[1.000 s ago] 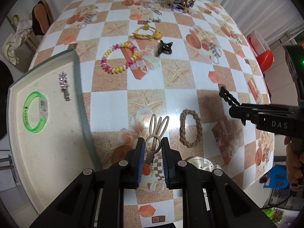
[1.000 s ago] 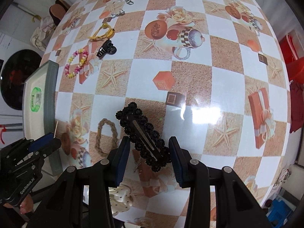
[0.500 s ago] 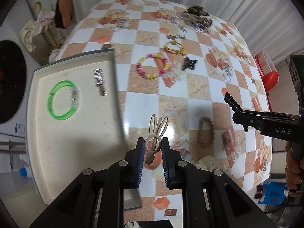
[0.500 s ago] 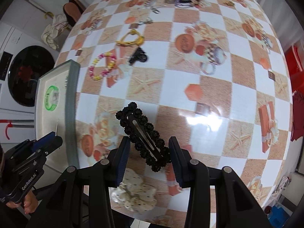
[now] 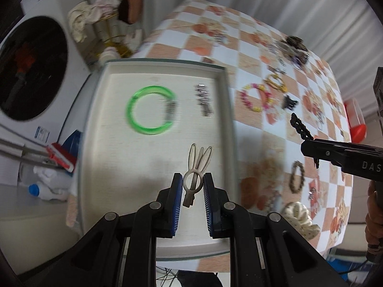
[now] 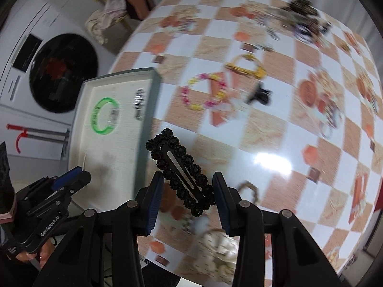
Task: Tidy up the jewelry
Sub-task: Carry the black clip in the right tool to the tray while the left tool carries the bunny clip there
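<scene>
My left gripper [image 5: 193, 186] is shut on a beige rabbit-ear hair clip [image 5: 196, 167] and holds it above the near part of the white tray [image 5: 105, 143]. The tray holds a green bangle [image 5: 150, 110] and a silver clip [image 5: 203, 102]. My right gripper [image 6: 188, 191] is shut on a black beaded snap clip [image 6: 182, 169], held above the table just right of the tray [image 6: 143, 143]. The right gripper also shows at the right of the left wrist view [image 5: 335, 153], and the left gripper at the lower left of the right wrist view [image 6: 69, 179].
On the checkered tablecloth [image 6: 275, 131] lie a pink-yellow bead bracelet [image 6: 203, 91], a yellow clip [image 6: 244, 67], a black claw clip [image 6: 261, 95], a braided brown ring [image 5: 296, 177], a cream scrunchie [image 5: 299, 217] and a far pile of jewelry [image 6: 301, 14]. A washing machine [image 5: 31, 71] stands left.
Both grippers have swung left with their clips. The left gripper has gone from over the tablecloth to over the tray. The right gripper now hangs close to the tray's right edge.
</scene>
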Motion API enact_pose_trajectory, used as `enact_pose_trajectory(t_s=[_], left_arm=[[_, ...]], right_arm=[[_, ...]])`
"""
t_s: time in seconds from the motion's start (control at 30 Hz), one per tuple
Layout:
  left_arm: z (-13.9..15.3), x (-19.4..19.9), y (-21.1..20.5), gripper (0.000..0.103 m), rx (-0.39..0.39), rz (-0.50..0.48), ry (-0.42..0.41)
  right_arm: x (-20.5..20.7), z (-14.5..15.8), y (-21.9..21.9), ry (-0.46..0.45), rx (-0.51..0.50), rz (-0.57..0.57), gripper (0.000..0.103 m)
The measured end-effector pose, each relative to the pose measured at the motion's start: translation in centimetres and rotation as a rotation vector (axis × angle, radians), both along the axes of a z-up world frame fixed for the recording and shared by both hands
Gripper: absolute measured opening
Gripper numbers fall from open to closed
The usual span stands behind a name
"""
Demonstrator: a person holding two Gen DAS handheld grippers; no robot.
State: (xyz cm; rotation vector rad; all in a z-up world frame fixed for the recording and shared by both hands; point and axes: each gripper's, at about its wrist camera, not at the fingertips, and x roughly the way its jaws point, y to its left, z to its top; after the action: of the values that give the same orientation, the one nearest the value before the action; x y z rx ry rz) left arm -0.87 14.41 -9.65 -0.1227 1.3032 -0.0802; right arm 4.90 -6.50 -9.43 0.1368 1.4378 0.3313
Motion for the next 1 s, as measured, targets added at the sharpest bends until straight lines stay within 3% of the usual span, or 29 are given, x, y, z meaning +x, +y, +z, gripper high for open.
enact_pose_trajectory(t_s=[0.47,1.0], left_arm=[[-2.7,1.4,5.4,0.023,0.036,0.122,0.008],[-5.7,3.5,6.6,0.023,0.097,0.172,0.024]], right_arm=[[4.8,-1.0,10.3,-0.038,-0.035,0.154,0.045],[9.5,-4.4,15.7,-0.039,-0.089,0.215,0.045]])
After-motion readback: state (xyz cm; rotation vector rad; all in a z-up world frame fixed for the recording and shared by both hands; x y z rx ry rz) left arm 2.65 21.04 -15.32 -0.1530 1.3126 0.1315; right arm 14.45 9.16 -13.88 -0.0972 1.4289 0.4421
